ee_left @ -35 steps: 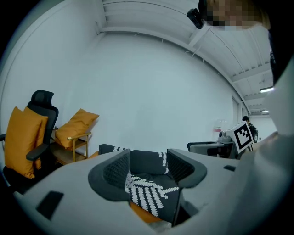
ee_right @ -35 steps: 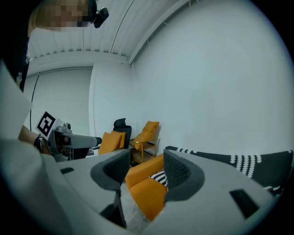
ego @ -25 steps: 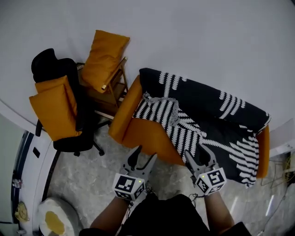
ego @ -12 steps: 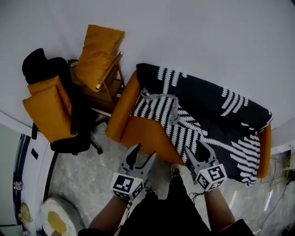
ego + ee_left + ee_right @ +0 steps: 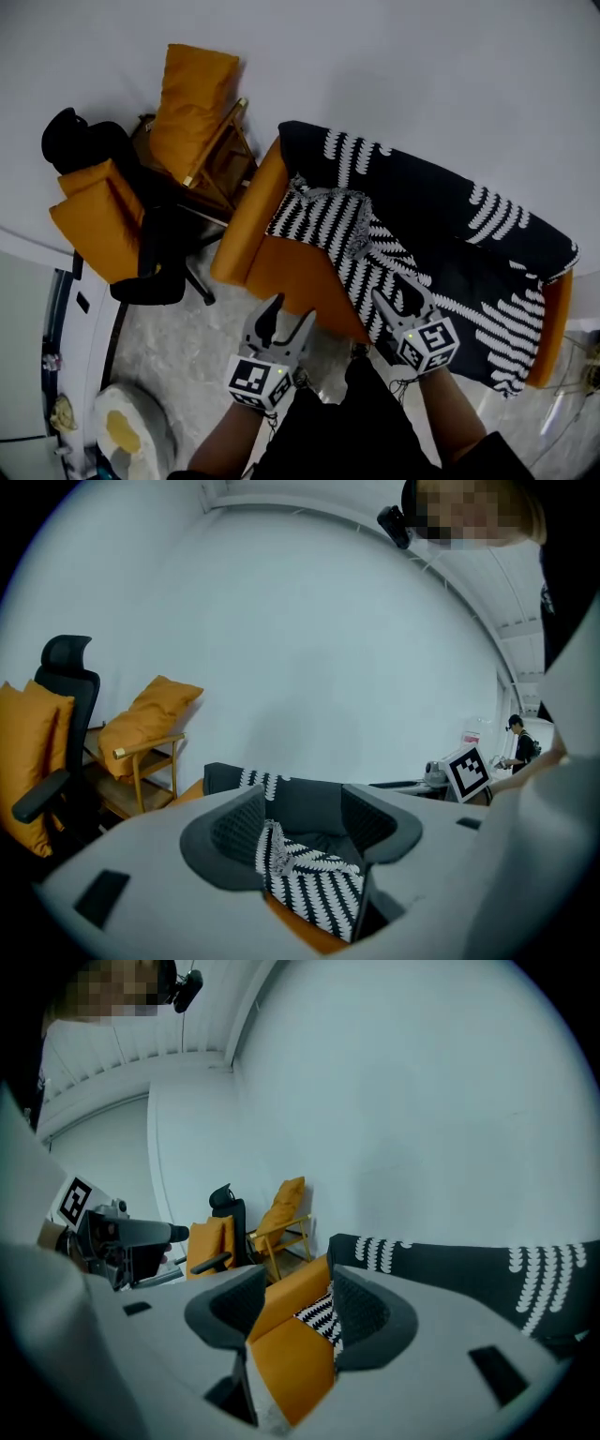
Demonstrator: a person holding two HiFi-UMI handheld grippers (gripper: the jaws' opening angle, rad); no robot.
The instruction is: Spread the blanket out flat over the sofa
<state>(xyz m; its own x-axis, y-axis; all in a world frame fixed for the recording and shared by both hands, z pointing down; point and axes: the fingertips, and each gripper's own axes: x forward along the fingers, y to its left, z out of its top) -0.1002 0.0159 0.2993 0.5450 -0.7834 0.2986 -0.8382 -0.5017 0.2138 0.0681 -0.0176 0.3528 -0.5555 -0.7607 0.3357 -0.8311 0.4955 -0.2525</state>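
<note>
1. Sofa (image 5: 286, 272): orange. Its left arm and the left part of the seat front are bare.
2. Blanket (image 5: 441, 216): dark with white fern stripes. It lies over the backrest and the right of the seat, and bunches in a fold at the seat's left.
3. Right gripper (image 5: 397, 294): jaws wide apart and holding nothing, above the blanket's front edge. A one-sided tug from here would likely drag the cloth off the backrest.
4. Left gripper (image 5: 289, 316): jaws wide apart and holding nothing, just short of the bare seat front. A shallow bite on the fold may slip and leave it creased.
</note>
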